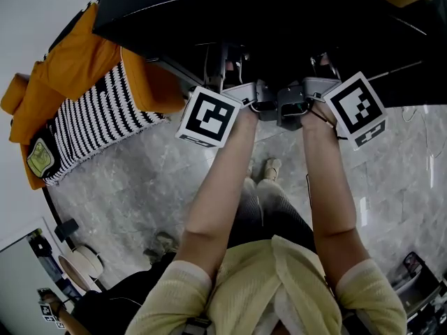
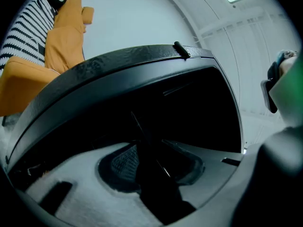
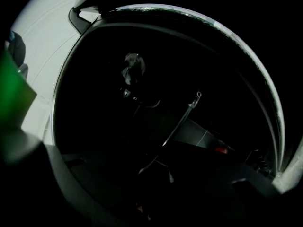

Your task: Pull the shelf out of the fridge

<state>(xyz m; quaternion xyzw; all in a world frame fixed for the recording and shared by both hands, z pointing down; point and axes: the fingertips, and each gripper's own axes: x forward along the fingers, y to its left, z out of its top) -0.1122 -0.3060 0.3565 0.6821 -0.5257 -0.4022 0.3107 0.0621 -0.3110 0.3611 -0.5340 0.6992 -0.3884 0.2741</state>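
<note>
A black fridge [image 1: 279, 12] fills the top of the head view, its dark opening facing me. Both arms reach into it side by side. The left gripper [image 1: 227, 65] is just inside the opening. In the left gripper view its grey jaws [image 2: 156, 174] are closed on a thin dark sheet, the shelf [image 2: 142, 131], which stands edge-on between the pads. The right gripper [image 1: 323, 63] sits at the same depth. Its own view is very dark. There a thin bright shelf edge [image 3: 182, 119] runs down into the right gripper [image 3: 151, 174].
An orange armchair [image 1: 84, 61] with a black-and-white striped cushion [image 1: 98, 121] stands to the fridge's left. Below lies a grey marble floor [image 1: 154, 187], with my shoe [image 1: 271, 167] on it. Small items sit at the lower left [image 1: 80, 264] and lower right [image 1: 419, 278].
</note>
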